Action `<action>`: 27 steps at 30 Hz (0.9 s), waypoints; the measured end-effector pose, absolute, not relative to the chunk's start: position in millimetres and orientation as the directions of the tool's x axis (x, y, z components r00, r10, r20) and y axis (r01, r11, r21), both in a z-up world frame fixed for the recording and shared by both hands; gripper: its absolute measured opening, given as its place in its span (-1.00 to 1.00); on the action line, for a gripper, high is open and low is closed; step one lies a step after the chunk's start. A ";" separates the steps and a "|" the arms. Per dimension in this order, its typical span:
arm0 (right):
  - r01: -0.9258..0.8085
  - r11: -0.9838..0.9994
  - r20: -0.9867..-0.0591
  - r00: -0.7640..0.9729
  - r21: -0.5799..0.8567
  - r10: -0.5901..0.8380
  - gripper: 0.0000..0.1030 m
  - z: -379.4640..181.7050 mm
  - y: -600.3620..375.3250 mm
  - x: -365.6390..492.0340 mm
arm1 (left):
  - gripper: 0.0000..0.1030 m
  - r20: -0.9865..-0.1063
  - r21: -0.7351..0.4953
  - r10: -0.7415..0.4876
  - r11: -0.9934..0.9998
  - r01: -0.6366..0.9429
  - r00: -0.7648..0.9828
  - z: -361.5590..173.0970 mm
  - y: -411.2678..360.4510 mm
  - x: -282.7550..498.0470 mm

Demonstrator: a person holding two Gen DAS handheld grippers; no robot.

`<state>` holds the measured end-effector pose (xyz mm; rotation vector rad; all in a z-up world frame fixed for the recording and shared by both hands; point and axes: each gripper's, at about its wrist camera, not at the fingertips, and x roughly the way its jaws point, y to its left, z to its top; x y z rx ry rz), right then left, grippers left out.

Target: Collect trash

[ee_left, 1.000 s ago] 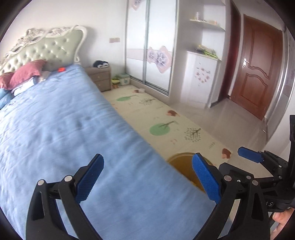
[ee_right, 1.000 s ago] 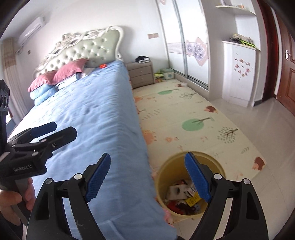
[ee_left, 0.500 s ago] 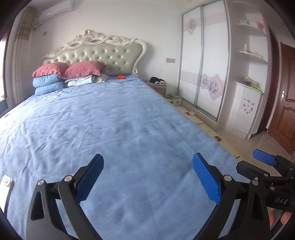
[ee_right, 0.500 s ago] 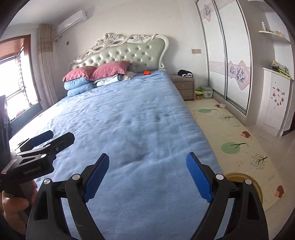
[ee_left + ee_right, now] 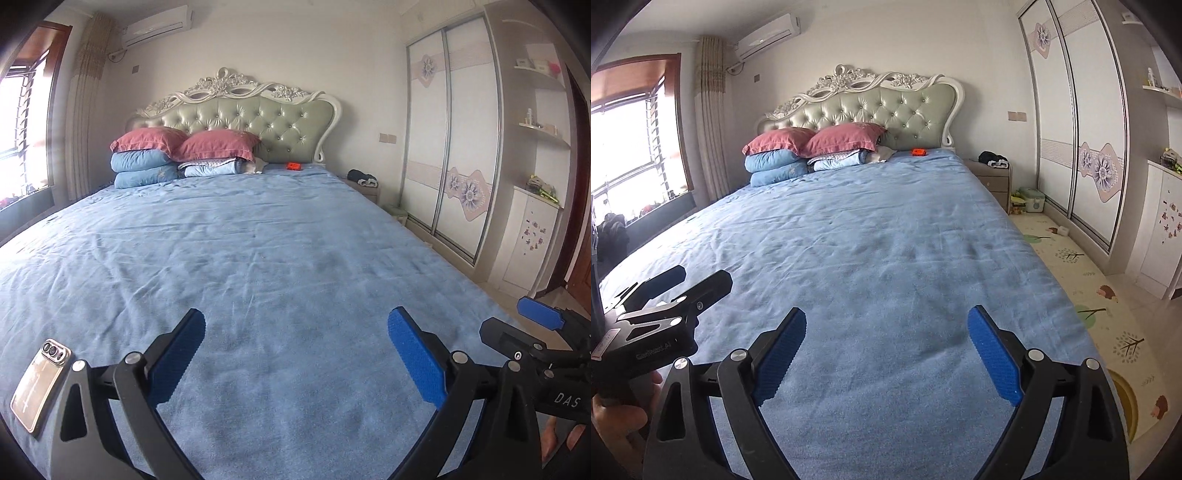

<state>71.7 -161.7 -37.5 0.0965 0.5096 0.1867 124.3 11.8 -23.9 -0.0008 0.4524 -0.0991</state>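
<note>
My left gripper (image 5: 295, 354) is open and empty, held over the foot of a bed with a blue sheet (image 5: 258, 258). My right gripper (image 5: 886, 350) is open and empty too, beside it over the same sheet. Each gripper shows in the other's view: the right one at the right edge (image 5: 535, 332), the left one at the left edge (image 5: 665, 295). A small orange object (image 5: 294, 166) lies far off near the headboard; it also shows in the right wrist view (image 5: 918, 151). The rim of a yellow bin (image 5: 1128, 402) shows on the floor at lower right.
A phone (image 5: 38, 384) lies on the sheet by my left gripper. Pillows and folded quilts (image 5: 177, 155) are stacked at the headboard. A nightstand (image 5: 993, 177), play mat (image 5: 1089, 295), sliding wardrobe (image 5: 1078, 129) and white cabinet (image 5: 1160, 229) stand to the right.
Both views have swung left and up from the floor and the yellow bin to face along the bed toward the headboard. Both grippers stay open and empty.
</note>
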 end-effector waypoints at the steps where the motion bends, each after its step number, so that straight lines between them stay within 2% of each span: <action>1: -0.155 0.979 -0.474 0.858 0.132 0.200 0.68 -37.4 -160.3 71.6 | 0.92 -0.435 -0.028 -0.098 0.995 0.095 0.895 -23.5 13.3 124.6; 9: -0.151 0.985 -0.463 0.869 0.087 0.174 0.75 -37.3 -151.2 74.4 | 0.92 -0.428 -0.032 -0.089 0.996 0.084 0.899 -24.8 17.1 126.1; 27: -0.147 0.984 -0.467 0.867 0.098 0.176 0.76 -38.1 -152.4 77.5 | 0.92 -0.433 -0.045 -0.092 0.996 0.081 0.897 -23.2 16.6 131.5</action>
